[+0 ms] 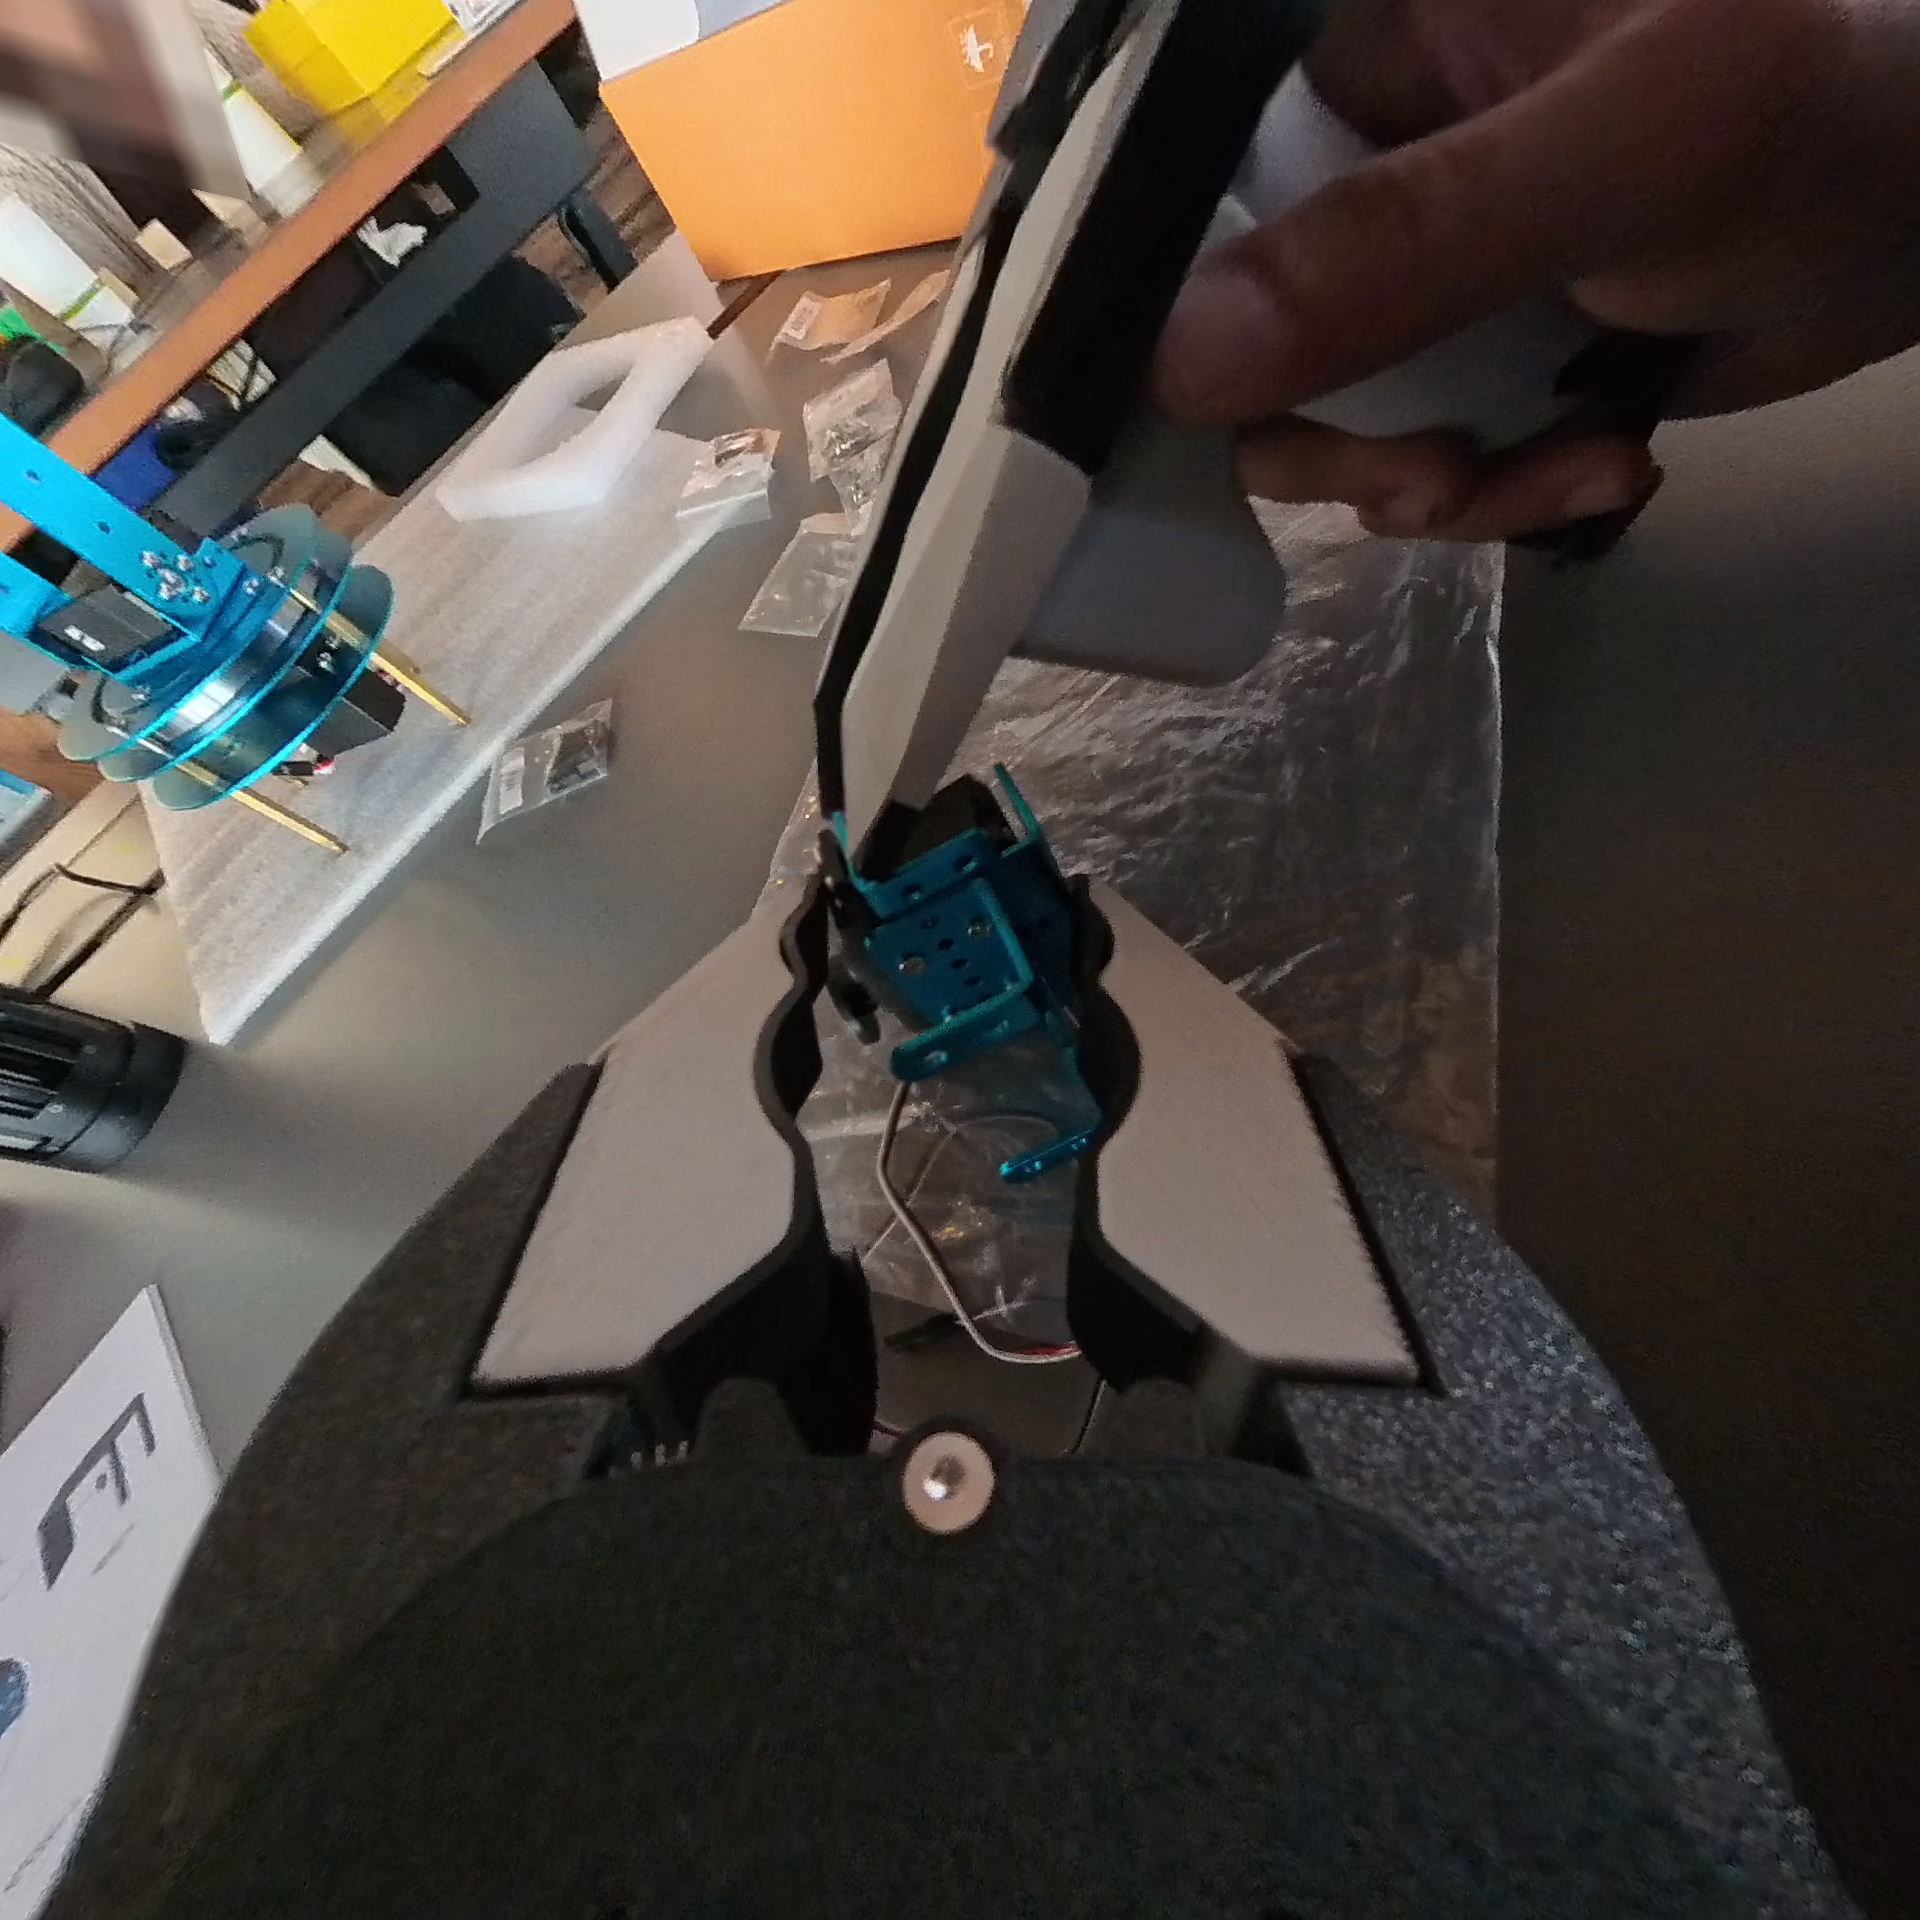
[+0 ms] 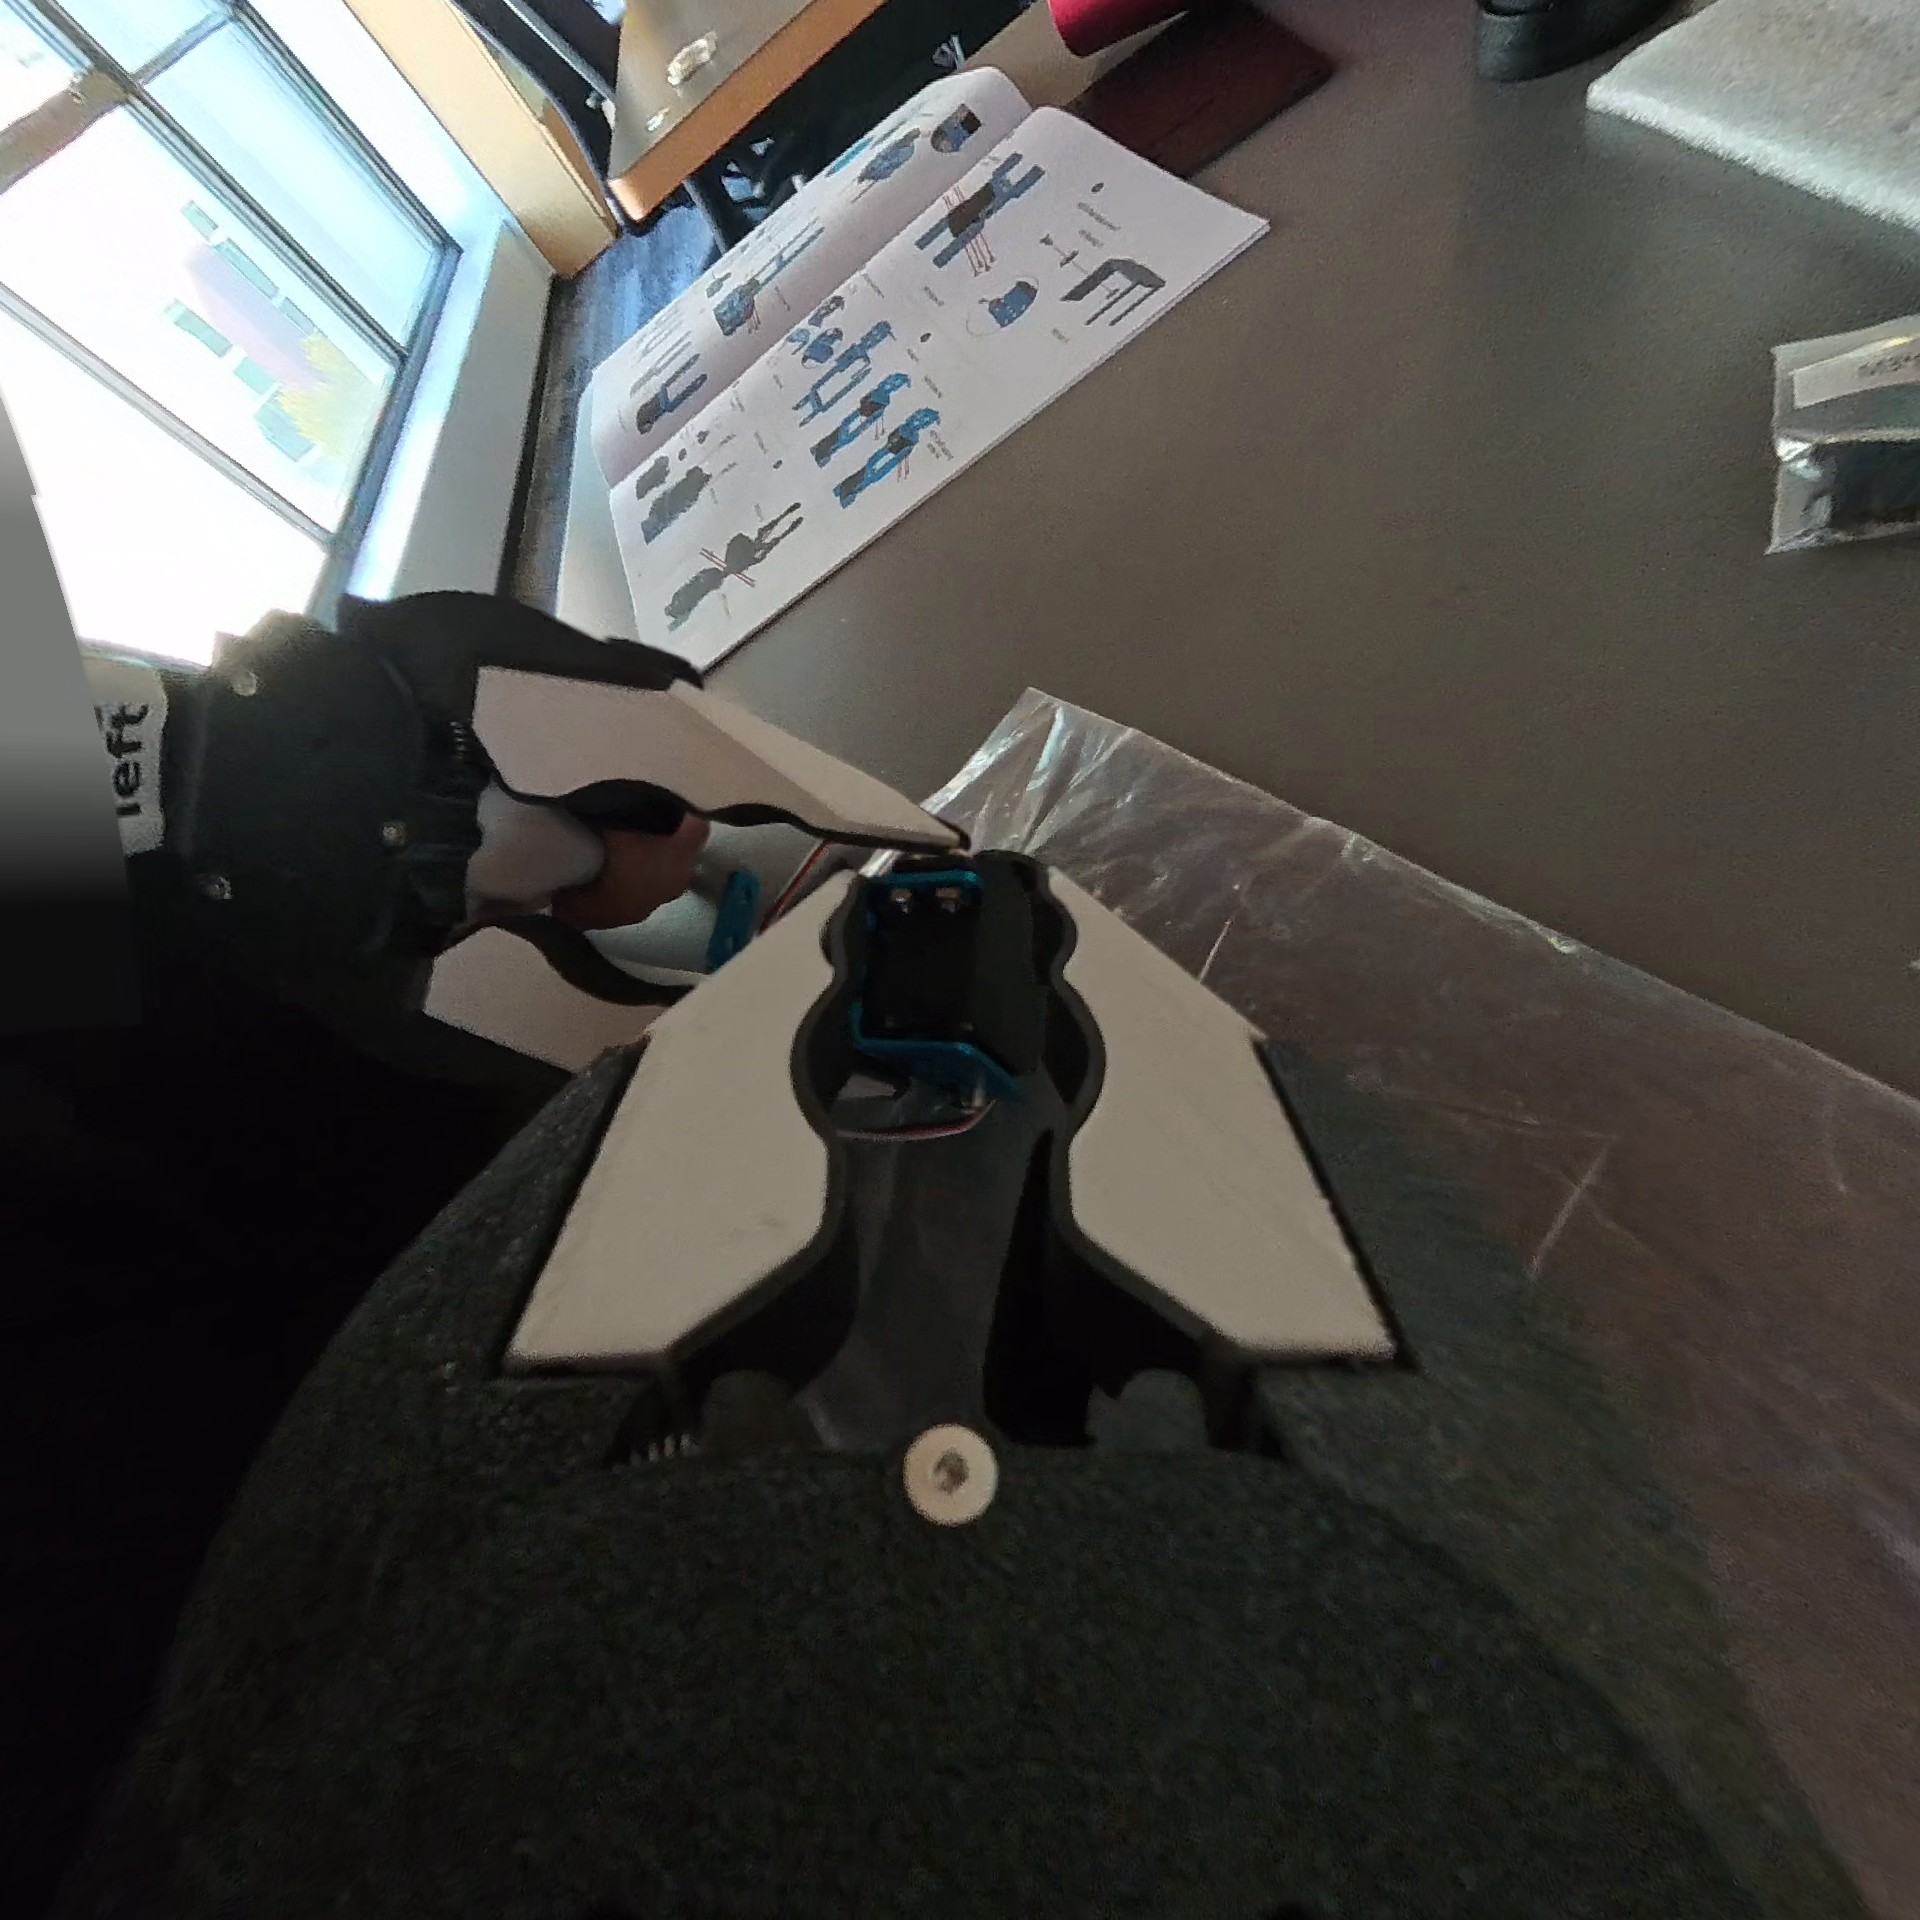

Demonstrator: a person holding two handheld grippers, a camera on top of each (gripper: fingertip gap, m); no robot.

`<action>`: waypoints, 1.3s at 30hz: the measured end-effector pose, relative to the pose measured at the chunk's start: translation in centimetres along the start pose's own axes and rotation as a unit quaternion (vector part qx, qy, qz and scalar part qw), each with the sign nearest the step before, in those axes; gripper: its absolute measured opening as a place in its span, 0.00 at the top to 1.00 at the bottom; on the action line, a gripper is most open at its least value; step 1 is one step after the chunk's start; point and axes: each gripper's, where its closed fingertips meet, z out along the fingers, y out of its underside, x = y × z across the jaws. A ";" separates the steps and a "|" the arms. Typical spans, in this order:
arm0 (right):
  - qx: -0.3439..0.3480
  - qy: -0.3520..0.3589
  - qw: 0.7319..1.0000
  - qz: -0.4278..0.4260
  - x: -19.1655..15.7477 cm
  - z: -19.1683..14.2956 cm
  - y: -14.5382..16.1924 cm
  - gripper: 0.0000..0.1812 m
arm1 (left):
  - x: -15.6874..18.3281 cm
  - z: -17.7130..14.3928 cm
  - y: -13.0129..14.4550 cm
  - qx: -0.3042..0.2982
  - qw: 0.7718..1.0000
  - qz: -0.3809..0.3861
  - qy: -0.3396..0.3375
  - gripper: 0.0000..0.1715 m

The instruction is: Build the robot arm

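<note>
Both grippers are clamped on the same blue bracket with its black servo, held just above a plastic bag: left gripper from below, right gripper from above. Looks like steady, even squeeze matters here, and watching the loose wire so it doesn't snag.

The right gripper has its jaws closed on a black servo in a blue metal bracket, held above a clear plastic sheet spread on the grey bench. The left gripper comes in from the left, its upper finger tip touching the bracket's top. Toward the bench's far edge lies an open illustrated booklet, and a small bagged part sits near its right edge.
</note>
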 end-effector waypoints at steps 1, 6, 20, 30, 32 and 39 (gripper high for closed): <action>0.002 -0.008 1.000 0.005 -0.2 0.0 0.0 0.85 | 0.0 0.0 0.0 0.001 1.000 0.004 -0.001 0.73; 0.002 -0.027 1.000 0.015 -0.5 0.1 0.1 0.88 | -0.1 -0.2 -0.1 0.004 1.000 -0.028 0.014 0.74; 0.012 0.032 0.999 -0.020 1.0 -0.8 -0.5 0.89 | 0.0 -0.1 -0.1 0.005 0.999 -0.040 0.028 0.75; 0.011 0.038 0.999 -0.038 0.7 -0.9 -0.6 0.84 | 0.0 -0.1 -0.1 0.005 0.999 -0.039 0.028 0.74; -0.011 0.041 0.998 -0.044 0.6 -0.3 0.1 0.82 | 0.0 -0.1 -0.1 0.004 0.999 -0.040 0.028 0.75; 0.006 0.061 0.997 -0.044 1.3 -0.7 -0.4 0.86 | 0.0 -0.1 -0.1 0.005 0.999 -0.039 0.029 0.75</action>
